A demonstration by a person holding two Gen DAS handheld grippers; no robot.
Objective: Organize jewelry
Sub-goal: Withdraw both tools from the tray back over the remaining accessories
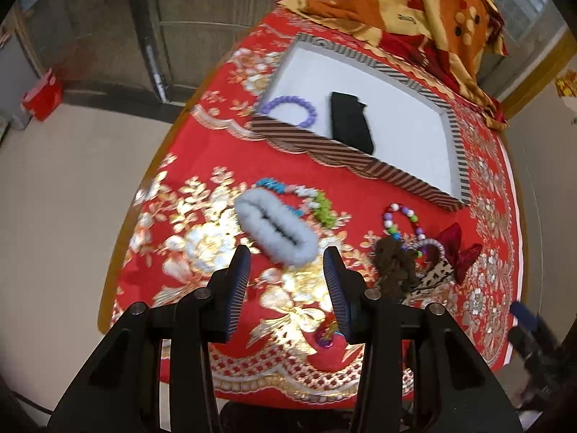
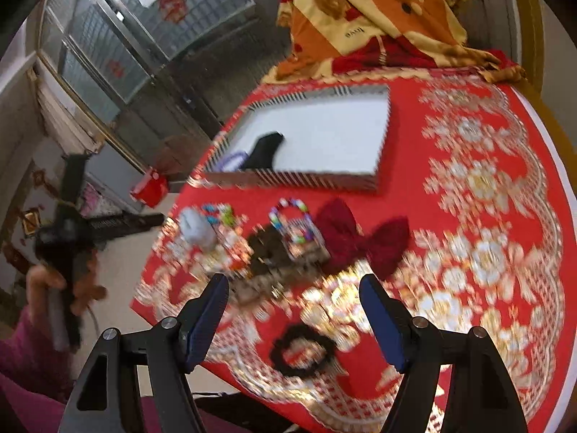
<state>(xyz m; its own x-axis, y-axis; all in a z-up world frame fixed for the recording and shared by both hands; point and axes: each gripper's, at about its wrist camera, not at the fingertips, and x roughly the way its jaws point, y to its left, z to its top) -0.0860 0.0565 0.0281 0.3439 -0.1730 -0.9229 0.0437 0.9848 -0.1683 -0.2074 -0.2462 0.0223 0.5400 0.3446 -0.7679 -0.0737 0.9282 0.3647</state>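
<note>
Red tablecloth; left gripper, right gripper hover, parted.

striped tray wall hides part of purple bracelet — blurred.

We are seeing bare white floor across the right half of the striped tray, with the purple bead bracelet and black cloth crowding its left. The row from fluffy white scrunchie to dark red bow is blocking the tray's near wall.
</note>
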